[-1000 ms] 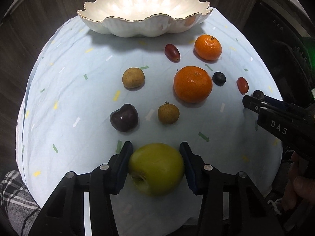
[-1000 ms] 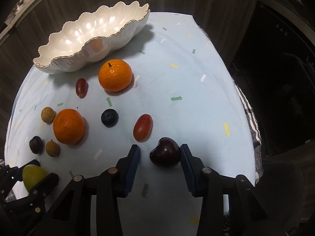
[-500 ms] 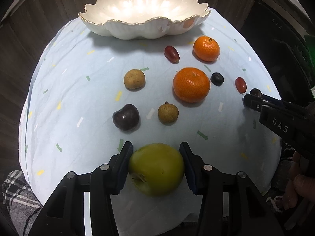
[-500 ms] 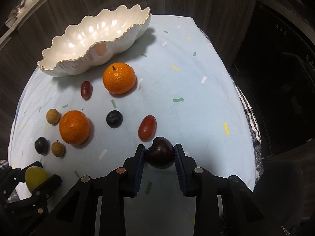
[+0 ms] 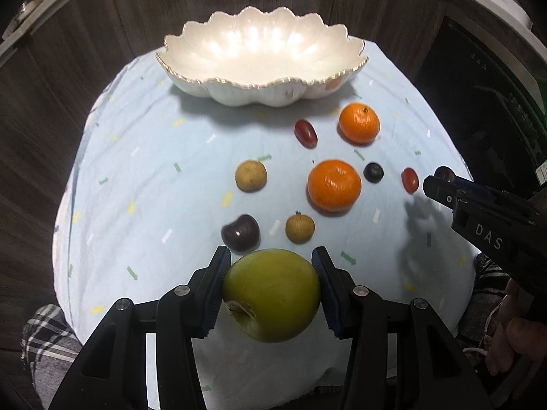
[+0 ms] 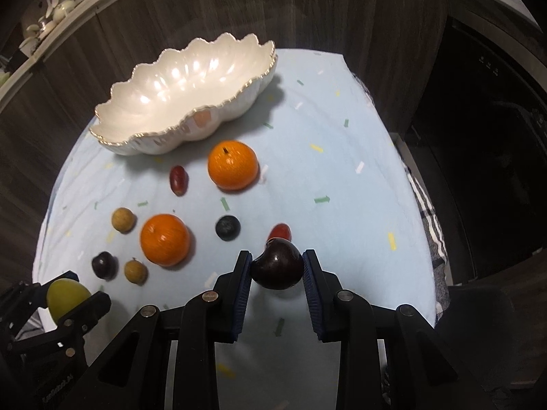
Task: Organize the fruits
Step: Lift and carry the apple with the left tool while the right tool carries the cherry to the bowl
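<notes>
My left gripper (image 5: 270, 273) is shut on a green apple (image 5: 271, 295), lifted off the pale blue cloth (image 5: 136, 205). My right gripper (image 6: 277, 266) is shut on a dark cherry (image 6: 277, 268), also raised; in the left wrist view the right gripper (image 5: 441, 179) comes in from the right edge. A white scalloped bowl (image 5: 263, 58) stands empty at the back. Loose on the cloth lie two oranges (image 5: 334, 185) (image 5: 359, 123), a second dark cherry (image 5: 240, 233), two brown longans (image 5: 250, 175) (image 5: 299, 228), two red grapes (image 5: 305, 132) (image 5: 409, 179) and a blueberry (image 5: 373, 172).
The cloth covers a small round table ringed by dark wood panels (image 5: 68, 68). A dark appliance (image 6: 478, 171) stands to the right. Plaid fabric (image 5: 44, 338) shows at the near edge, and a person's hand (image 5: 512, 338) holds the right gripper.
The right gripper closed on the dark cherry and lifted it off the cloth. The left gripper rose with the apple, so the bowl and fruits sit lower and smaller in both views.
</notes>
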{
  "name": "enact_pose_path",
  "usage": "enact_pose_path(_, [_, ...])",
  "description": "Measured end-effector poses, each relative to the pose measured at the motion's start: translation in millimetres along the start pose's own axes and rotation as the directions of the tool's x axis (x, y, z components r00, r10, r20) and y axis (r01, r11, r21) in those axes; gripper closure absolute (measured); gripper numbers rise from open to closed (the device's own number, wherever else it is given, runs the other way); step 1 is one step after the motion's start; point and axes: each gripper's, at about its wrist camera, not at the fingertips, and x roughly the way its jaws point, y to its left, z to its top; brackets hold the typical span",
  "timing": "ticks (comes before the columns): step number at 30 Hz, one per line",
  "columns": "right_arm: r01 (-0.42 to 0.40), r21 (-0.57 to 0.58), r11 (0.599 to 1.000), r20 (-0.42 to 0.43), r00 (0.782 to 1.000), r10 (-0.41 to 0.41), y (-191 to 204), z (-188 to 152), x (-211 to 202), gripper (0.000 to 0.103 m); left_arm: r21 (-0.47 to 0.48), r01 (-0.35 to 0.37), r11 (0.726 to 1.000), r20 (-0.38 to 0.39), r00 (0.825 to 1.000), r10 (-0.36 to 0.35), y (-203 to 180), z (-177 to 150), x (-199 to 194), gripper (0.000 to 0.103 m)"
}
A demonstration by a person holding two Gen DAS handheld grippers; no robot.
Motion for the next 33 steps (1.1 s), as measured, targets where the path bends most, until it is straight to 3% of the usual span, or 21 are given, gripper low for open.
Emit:
enact_pose_path(14, [-0.028, -0.006, 1.0, 0.065, 0.998, 0.028, 10, 26, -21, 0.072, -0.017, -0.011, 1.0, 0.075, 0.997, 0.012, 11, 27, -21, 0.054])
enact_pose_path(33, [-0.078, -0.047, 0.996, 0.186, 0.979, 0.085, 39, 100, -31, 0.072, -0.055, -0.034, 0.998, 0.191, 0.981, 0.044, 38, 106, -32, 0.054])
